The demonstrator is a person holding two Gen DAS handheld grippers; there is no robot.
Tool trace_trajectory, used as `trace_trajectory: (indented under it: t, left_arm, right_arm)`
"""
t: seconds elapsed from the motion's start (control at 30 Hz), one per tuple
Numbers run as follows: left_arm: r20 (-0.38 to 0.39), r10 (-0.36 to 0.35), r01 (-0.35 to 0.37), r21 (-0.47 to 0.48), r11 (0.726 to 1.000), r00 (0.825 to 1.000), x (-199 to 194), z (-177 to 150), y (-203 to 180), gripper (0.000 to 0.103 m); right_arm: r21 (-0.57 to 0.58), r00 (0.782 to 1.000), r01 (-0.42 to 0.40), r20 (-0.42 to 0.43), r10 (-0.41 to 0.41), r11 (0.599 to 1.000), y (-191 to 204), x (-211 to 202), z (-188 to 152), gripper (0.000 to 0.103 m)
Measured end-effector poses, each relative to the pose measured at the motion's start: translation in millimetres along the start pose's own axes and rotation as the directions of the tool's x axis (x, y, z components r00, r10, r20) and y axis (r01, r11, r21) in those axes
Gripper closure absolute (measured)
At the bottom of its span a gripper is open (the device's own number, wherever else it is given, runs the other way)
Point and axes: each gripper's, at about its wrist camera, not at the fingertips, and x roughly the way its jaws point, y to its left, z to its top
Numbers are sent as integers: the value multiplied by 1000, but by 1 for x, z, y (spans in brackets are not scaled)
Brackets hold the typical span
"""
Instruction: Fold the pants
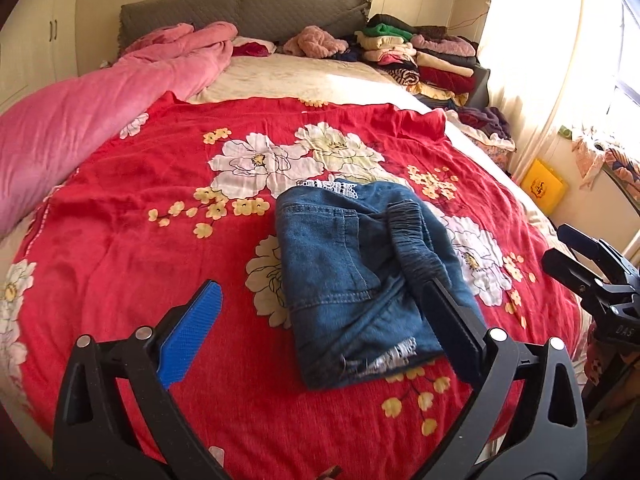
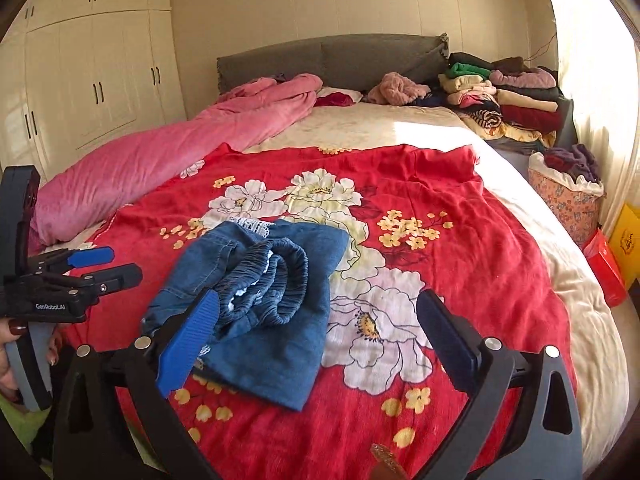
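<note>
**Pants lie folded on flowered bedspread, both grippers spread wide**

Denim pants [image 1: 360, 276] are seen folded into a compact bundle near the middle of a red bedspread [image 1: 132, 240] printed with large white and small yellow flowers. The elastic waistband [image 2: 276, 280] is turned up on top of the bundle, a strip of white lace [image 1: 332, 188] shows at the far edge, and a frayed hem [image 1: 384, 360] is visible at the near edge.

The left gripper [image 1: 320, 320] is held above the bed with its jaws wide apart and nothing gripped between them; in its own view the pants are framed between the blue pad [image 1: 192, 332] and the dark one, though no contact with the cloth can be made out. The right gripper [image 2: 320, 332] is likewise held with its jaws far apart and empty, the bundle lying below and toward its left finger. Fingertips with dark-painted nails [image 2: 16, 326] can be seen on the left tool's handle at the edge of the right wrist view.

A pink quilt [image 2: 160, 160] is heaped along the bed's left side. Stacks of folded clothes [image 1: 424, 56] are piled by the grey headboard [image 2: 340, 56], and a flowered basket [image 2: 568, 200] of clothes stands beside the bed. Cream wardrobe doors [image 2: 100, 80] line the left wall.
</note>
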Motion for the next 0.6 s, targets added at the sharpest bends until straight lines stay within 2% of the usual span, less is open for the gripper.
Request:
trace_trajectory:
  t: [0.3,0.6]
  left_arm:
    - [30,23,-22,-29,999,999,-34,-25,4,10]
    - [-6,43,-44,-20,999,999,-38,-58,5,10]
  right_arm:
    - [7,1000,20,-24,-19,1000,13,-27,-25,5]
    - [12,996,37,-86,-36,999,22,-27,-52,5]
